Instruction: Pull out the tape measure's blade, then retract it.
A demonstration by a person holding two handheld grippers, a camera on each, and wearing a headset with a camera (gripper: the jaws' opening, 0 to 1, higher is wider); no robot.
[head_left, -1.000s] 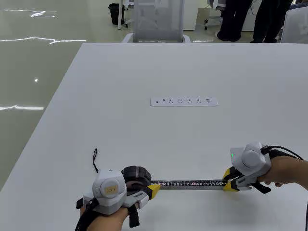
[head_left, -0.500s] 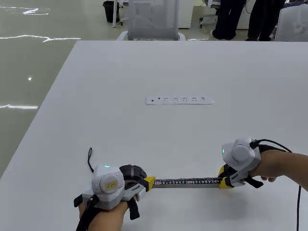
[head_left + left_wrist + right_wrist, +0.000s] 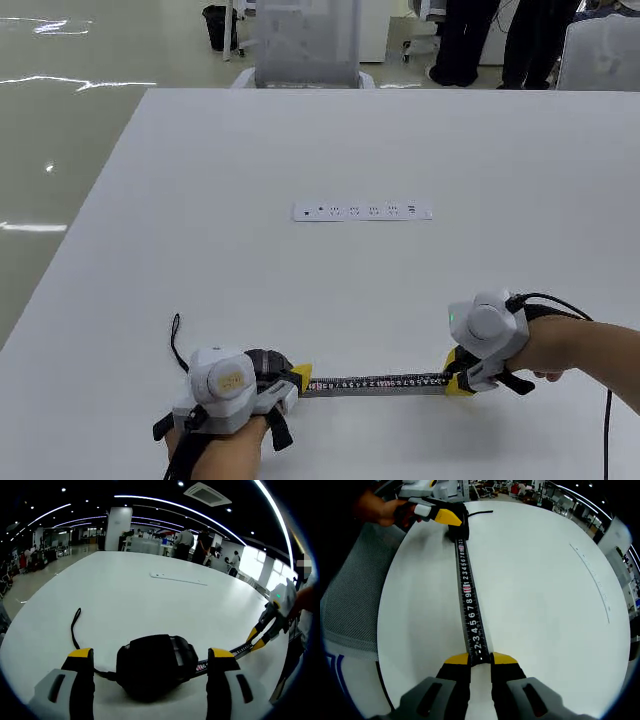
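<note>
The black tape measure case lies near the table's front edge, and my left gripper is shut on it. In the left gripper view the case sits between the two yellow-tipped jaws of the left gripper. The blade runs flat along the table to the right. My right gripper is shut on the blade's end. The right gripper view shows the numbered blade stretching from my right gripper to the case and left gripper.
A white power strip lies mid-table, beyond the blade. The case's black wrist strap trails to the left. A chair stands at the table's far end, with people behind it. The table's left edge is close.
The right gripper has come slightly closer to the case, so a little less blade is out. The head camera has shifted too.
</note>
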